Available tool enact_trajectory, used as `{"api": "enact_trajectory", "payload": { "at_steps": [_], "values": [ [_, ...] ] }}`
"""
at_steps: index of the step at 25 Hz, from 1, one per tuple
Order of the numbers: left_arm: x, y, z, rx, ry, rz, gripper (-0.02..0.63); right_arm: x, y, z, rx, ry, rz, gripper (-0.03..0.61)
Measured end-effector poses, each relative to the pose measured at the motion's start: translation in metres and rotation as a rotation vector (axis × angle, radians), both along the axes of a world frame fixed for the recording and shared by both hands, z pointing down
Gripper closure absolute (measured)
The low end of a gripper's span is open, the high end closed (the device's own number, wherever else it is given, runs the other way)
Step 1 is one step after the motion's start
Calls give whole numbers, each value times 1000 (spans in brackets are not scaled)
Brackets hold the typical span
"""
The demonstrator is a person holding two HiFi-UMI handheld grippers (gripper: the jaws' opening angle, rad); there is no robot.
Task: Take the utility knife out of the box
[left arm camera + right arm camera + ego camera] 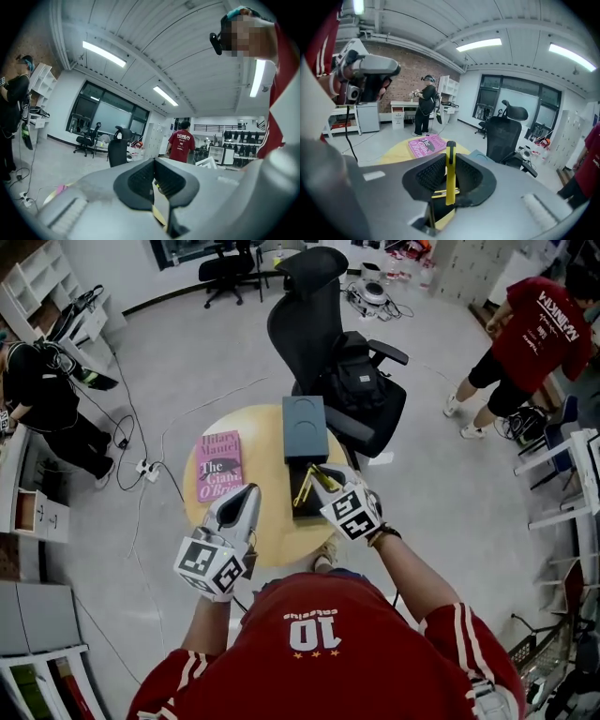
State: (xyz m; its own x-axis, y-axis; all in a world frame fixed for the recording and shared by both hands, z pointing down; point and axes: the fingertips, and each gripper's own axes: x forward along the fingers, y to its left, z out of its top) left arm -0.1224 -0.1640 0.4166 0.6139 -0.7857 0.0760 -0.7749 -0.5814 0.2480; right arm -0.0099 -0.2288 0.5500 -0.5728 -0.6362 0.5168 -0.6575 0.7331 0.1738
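Note:
My right gripper [315, 478] is shut on the yellow utility knife [304, 487] and holds it above the open black box [302, 505] on the round yellow table [267, 535]. In the right gripper view the utility knife [450, 174] stands upright, pinched between the two black pads [429, 176], with its tip above them. The box's grey-blue lid [305, 427] lies just beyond the box. My left gripper [250, 495] hovers over the table's near left part; its jaws [153, 180] are shut with nothing between them.
A pink book [219, 465] lies on the left of the table. A black office chair [333, 352] with a backpack stands right behind the table. One person in red [525, 343] stands at the far right and another in black [42, 390] at the left. Cables trail on the floor.

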Motion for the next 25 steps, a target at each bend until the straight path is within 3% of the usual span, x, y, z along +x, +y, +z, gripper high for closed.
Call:
{"api": "enact_trajectory", "payload": {
  "at_steps": [14,25],
  "values": [
    [31,20,-6,34,3,102,612,36,64,-95,138,-179,159,514],
    [42,30,-9,54,-5,102,611,60,100,-165,282,-382,207,514]
  ]
}}
